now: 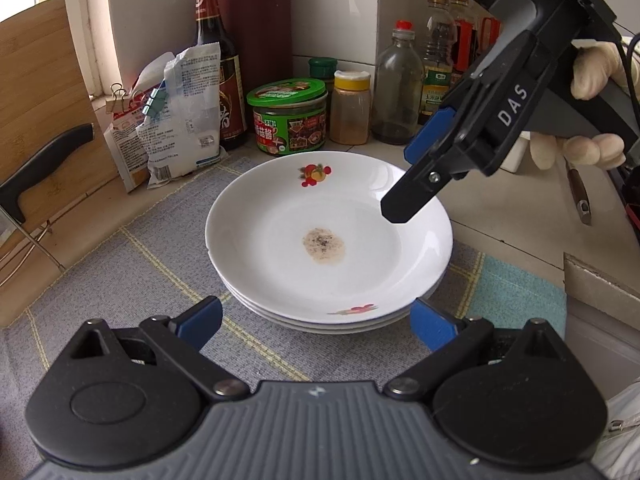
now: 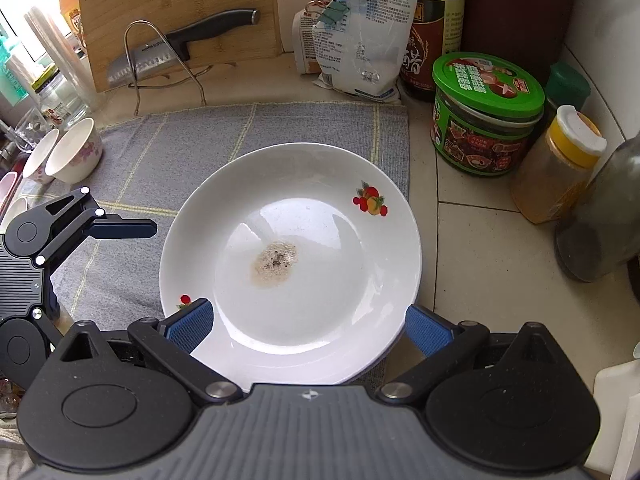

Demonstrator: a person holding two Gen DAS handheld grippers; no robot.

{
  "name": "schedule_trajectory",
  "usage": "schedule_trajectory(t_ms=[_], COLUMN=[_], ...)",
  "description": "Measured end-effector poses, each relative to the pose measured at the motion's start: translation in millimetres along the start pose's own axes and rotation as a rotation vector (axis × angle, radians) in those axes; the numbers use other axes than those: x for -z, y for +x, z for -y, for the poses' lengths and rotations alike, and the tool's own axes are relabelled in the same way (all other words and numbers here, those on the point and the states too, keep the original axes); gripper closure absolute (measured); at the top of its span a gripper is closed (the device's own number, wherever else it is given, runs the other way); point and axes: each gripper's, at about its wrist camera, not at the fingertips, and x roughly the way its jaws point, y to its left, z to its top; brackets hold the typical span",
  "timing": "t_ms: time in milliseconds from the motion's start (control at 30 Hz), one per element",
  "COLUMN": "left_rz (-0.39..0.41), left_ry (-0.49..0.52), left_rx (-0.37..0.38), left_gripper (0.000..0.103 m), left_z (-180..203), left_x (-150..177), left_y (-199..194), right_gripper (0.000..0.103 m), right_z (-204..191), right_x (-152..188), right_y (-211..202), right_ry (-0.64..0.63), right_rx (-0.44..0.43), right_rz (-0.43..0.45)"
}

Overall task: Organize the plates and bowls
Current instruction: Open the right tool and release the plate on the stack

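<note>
A stack of white plates (image 1: 328, 236) with fruit prints sits on a grey checked mat (image 1: 140, 280); the top plate (image 2: 292, 256) has a brown stain in its middle. My left gripper (image 1: 316, 320) is open, just short of the stack's near rim, a blue pad on each side. My right gripper (image 2: 306, 328) is open and hangs over the stack's right rim; it also shows in the left wrist view (image 1: 404, 184). Two small flower-print bowls (image 2: 76, 156) lie at the mat's far left.
Behind the stack stand a green-lidded jar (image 1: 290, 116), a yellow-capped spice jar (image 1: 352, 108), sauce bottles (image 1: 218, 64), clipped bags (image 1: 176, 116) and a glass bottle (image 1: 396, 88). A cutting board with a knife (image 2: 180, 40) leans on a wire rack at the left.
</note>
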Motion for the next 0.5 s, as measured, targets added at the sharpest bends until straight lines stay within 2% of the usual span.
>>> schedule_trajectory(t_ms=[233,500], left_rz=[0.043,0.070], left_ry=[-0.038,-0.138], left_rx=[-0.084,-0.222], left_gripper=[0.002,0.002], left_z=[1.6,3.4], left_x=[-0.5,6.0], left_y=[-12.6,-37.1], right_gripper=[0.000,0.000], right_z=[-17.1,-54.2], right_x=[-0.9,4.7], right_y=[-17.0,-14.7], right_ry=[-0.090,-0.278], right_rx=[0.014,0.140], right_rz=[0.137,0.263])
